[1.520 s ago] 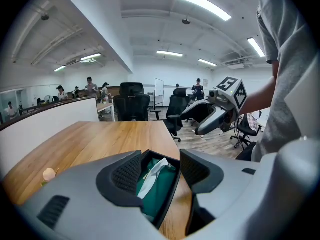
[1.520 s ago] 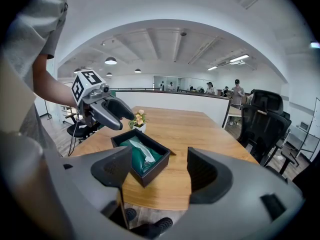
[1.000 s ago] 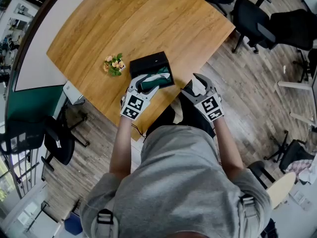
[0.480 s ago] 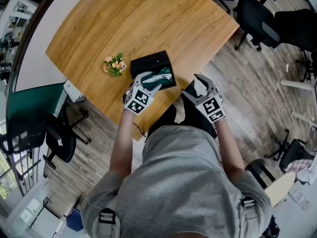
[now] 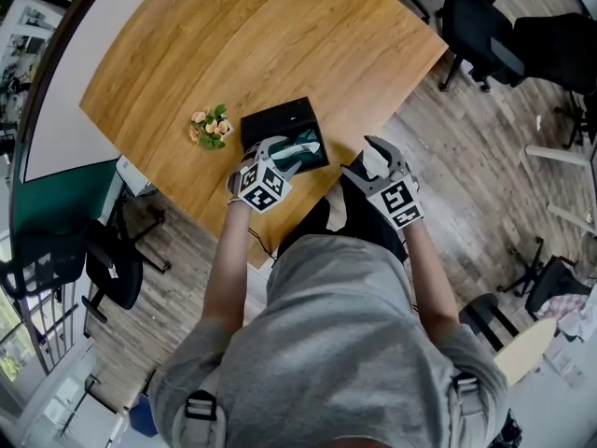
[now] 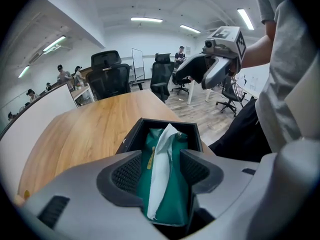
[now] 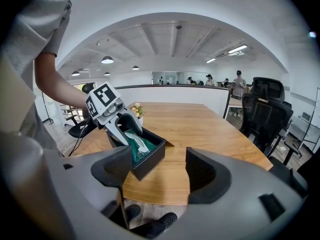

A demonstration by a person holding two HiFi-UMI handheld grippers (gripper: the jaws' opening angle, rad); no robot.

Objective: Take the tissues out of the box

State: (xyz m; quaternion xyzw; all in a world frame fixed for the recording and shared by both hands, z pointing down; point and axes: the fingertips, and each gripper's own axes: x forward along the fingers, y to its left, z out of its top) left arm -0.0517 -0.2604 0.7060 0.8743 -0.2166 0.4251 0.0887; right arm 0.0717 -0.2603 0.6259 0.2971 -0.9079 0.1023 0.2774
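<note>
Where the left gripper (image 5: 286, 153) hangs: right over the open black box (image 7: 149, 163), tipped down into it from the person's side
Left jaws: apart, one ribbed pad on each side of the white tissue (image 6: 160, 174) – and there's a gap showing on both sides, so no pinch
Tissue: standing up out of the green pack (image 6: 177, 194), a long crumpled strip running along the middle of it
Green pack: lying inside the box and filling most of it
Box: on the bench (image 5: 233, 35), near the edge closest to the person, lid side open upward
Right gripper (image 7: 159, 174): held off to the side, past the bench edge and above the floor (image 5: 466, 157), well apart from the box
Right jaws: spread wide, nothing between them – only bench top and a corner of the box show through the gap
Flowers (image 5: 210, 127): a small bunch just beside the box, on its far-left side in the head view
Chair (image 7: 267, 101): a black office chair at the bench's far end
</note>
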